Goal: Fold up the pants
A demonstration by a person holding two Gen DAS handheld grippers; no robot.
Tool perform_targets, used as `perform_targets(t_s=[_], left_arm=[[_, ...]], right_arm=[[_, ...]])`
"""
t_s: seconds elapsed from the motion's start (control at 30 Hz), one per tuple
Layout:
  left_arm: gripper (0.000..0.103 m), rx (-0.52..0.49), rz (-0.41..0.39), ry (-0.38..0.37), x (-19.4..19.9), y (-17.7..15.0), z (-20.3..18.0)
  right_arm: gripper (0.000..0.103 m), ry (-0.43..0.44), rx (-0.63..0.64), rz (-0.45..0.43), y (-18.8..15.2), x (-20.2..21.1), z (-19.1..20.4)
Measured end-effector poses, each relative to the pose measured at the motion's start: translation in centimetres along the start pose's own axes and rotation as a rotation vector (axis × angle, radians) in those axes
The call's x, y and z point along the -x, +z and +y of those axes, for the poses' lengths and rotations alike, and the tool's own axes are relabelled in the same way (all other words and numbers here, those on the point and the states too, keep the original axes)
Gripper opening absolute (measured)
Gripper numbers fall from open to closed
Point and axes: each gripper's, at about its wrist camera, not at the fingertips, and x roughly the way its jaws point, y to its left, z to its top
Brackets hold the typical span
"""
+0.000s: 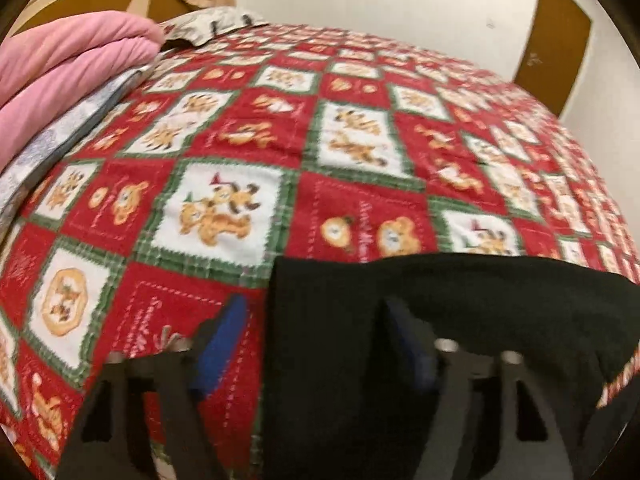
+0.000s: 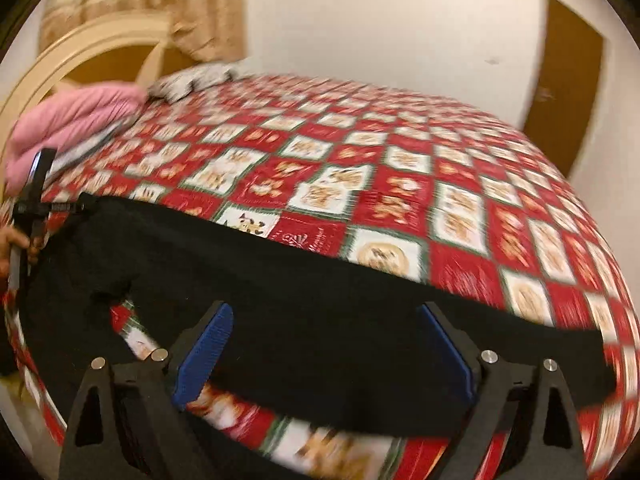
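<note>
We had both claws spread apart, nothing clamped: right claw (image 2: pixel 324 354) over the black fabric pants (image 2: pixel 304 304), left claw (image 1: pixel 316 344) at their end edge. Pants lay lengthwise left-right along the near edge of the red patchwork-print bed quilt (image 2: pixel 400 184).

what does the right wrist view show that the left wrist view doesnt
Only the right wrist view shows the left tool from outside at the pants' far left end, the hand holding it, and the right tool open above the black pants. Only the left wrist view shows the left tool's blue pads up close. Both show the pants, patterned bedspread, pink blanket and headboard.
</note>
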Motion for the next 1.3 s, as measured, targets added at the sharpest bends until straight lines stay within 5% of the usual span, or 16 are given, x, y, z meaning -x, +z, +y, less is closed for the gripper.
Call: perform_targets(t_s=[0.17, 0.4, 0.47, 0.53, 0.63, 0.8, 1.07, 1.3], left_arm=[[0.062, 0.032, 0.016, -0.005, 0.0, 0.7, -0.1], [0.072, 0.015, 0.015, 0.036, -1.0, 1.2, -0.9], [0.072, 0.008, 0.011, 0.045, -1.2, 1.4, -1.1], [0.063, -0.007, -0.003, 0.047, -1.2, 1.5, -1.3], [0.038, 0.002, -0.005, -0.014, -1.0, 1.7, -1.2], [0.016, 0.044, -0.038, -0.050, 1.1, 1.9, -1.2], [0.015, 0.049, -0.223, -0.103, 9.8, 0.7, 0.1], [0.015, 0.032, -0.345, -0.141, 15.5, -5.3, 2.2]], right_arm=[[0.093, 0.042, 0.150, 0.140, 3.3, -5.8, -1.5], [0.092, 0.107, 0.166, 0.347, 3.6, -13.5, -4.2], [0.084, 0.136, 0.143, 0.331, 3.3, -13.5, -4.6], [0.064, 0.175, 0.129, 0.330, 3.2, -12.8, -4.7], [0.008, 0.210, 0.111, 0.347, 3.4, -11.5, -4.7], [0.006, 0.159, 0.128, 0.269, 4.3, -6.8, -3.1], [0.006, 0.150, 0.104, 0.053, 2.9, 5.3, -2.2], [0.006, 0.129, 0.114, -0.017, -4.8, 11.7, 0.4]])
